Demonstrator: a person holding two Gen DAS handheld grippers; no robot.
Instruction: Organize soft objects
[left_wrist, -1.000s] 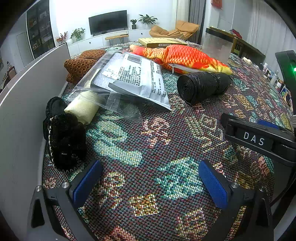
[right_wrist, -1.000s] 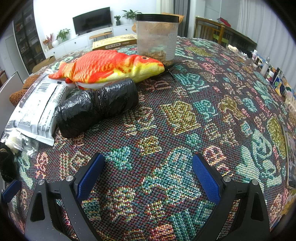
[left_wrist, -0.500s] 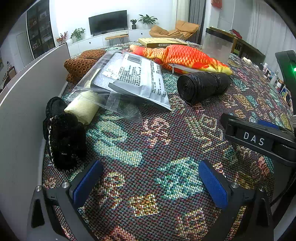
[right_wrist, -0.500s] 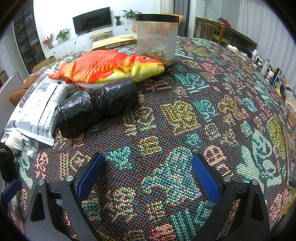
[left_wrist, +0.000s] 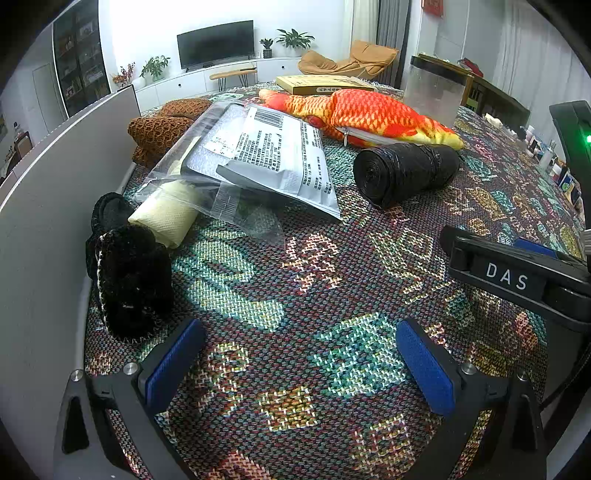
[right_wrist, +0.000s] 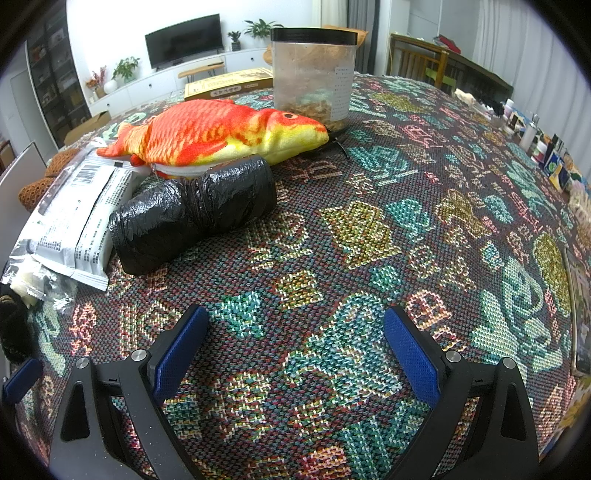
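Note:
On the patterned tablecloth lie an orange plush fish, a black roll of bags, a grey plastic mailer, a cream cloth in clear wrap, a brown knit item and a black fuzzy item. My left gripper hovers open over bare cloth, just right of the black fuzzy item. Over bare cloth in front of the black roll, my right gripper is open; its body shows at the right of the left wrist view.
A clear jar with a black lid and a flat yellow box stand behind the fish. A grey panel walls the table's left edge. Small bottles and clutter line the far right edge.

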